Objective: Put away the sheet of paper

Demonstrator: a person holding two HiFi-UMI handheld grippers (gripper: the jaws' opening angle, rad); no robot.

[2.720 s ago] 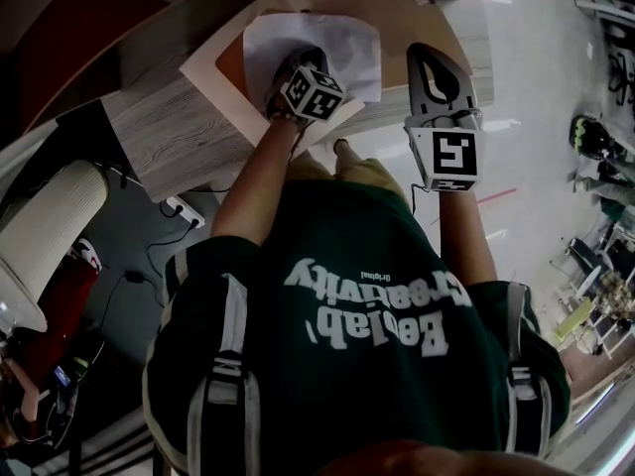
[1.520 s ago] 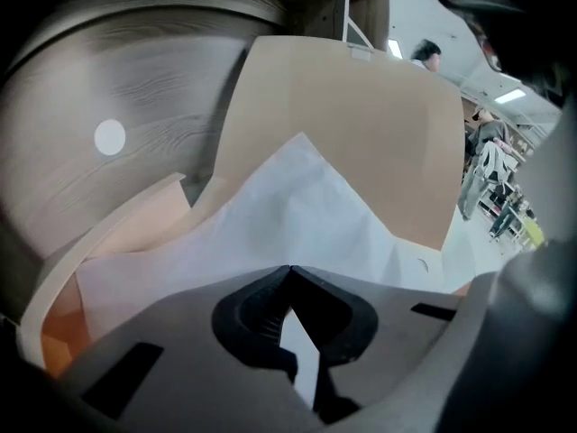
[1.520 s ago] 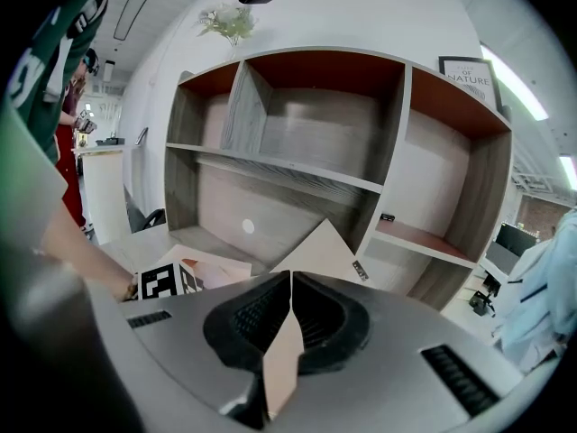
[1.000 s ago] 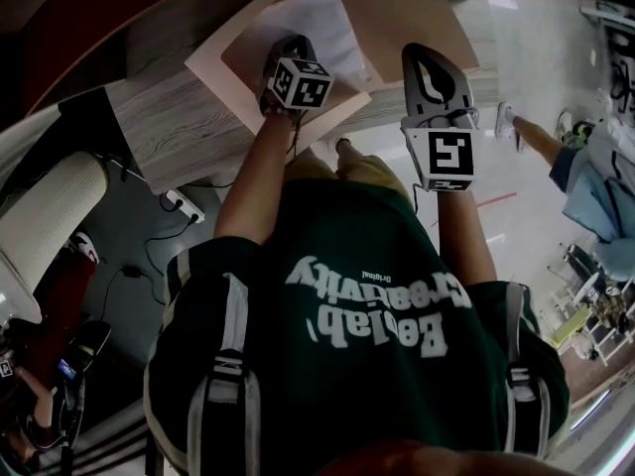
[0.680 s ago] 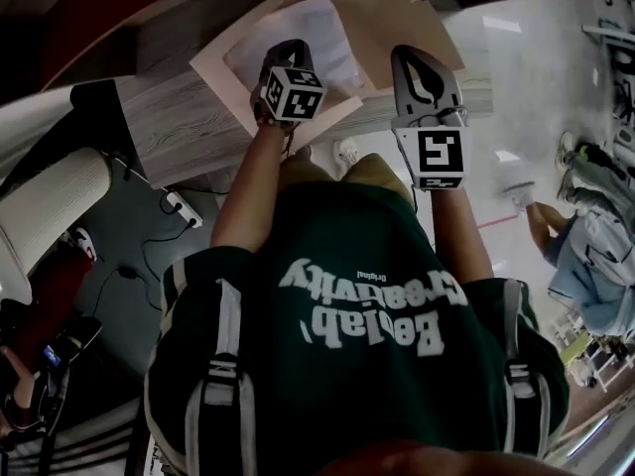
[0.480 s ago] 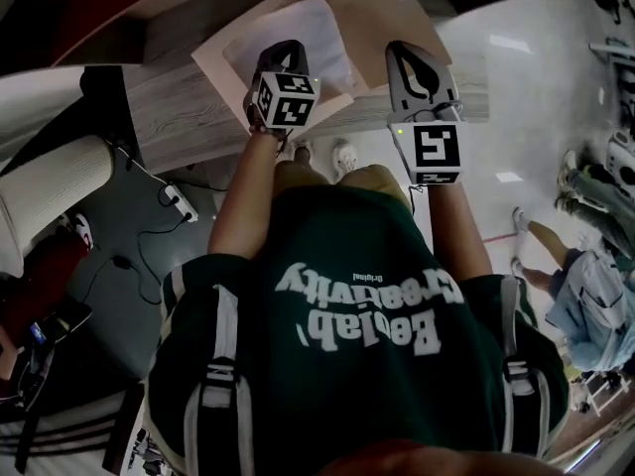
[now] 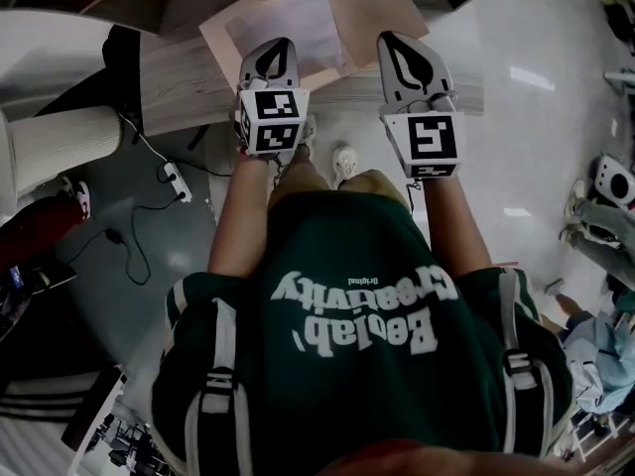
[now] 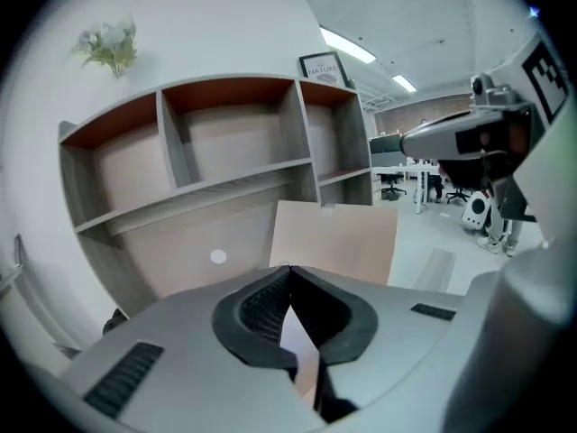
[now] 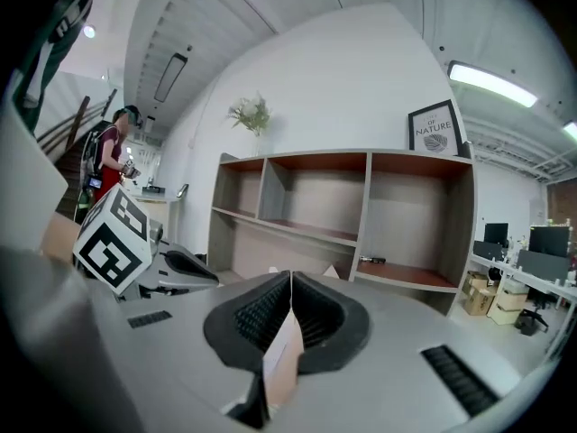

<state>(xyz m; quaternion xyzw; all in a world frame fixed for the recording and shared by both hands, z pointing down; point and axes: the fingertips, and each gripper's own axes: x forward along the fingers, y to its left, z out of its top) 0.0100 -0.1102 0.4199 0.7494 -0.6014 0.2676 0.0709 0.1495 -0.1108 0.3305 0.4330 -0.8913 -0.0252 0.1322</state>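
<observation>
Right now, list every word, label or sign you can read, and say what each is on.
"Creativity": shirt, upside down in the head view.
"Beolab'": same shirt; first letters uncertain.
"NATURE": framed print on the shelf; its small line above is too small to read.
Tiny line on the shirt: too small to read.

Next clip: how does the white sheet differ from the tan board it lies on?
The white sheet is smaller than the tan board and covers only its left part, while the board juts out bare to the right. The sheet lies on top and the board underneath. Both are carried together, with the left claw and right claw shut on the board's near edge.
</observation>
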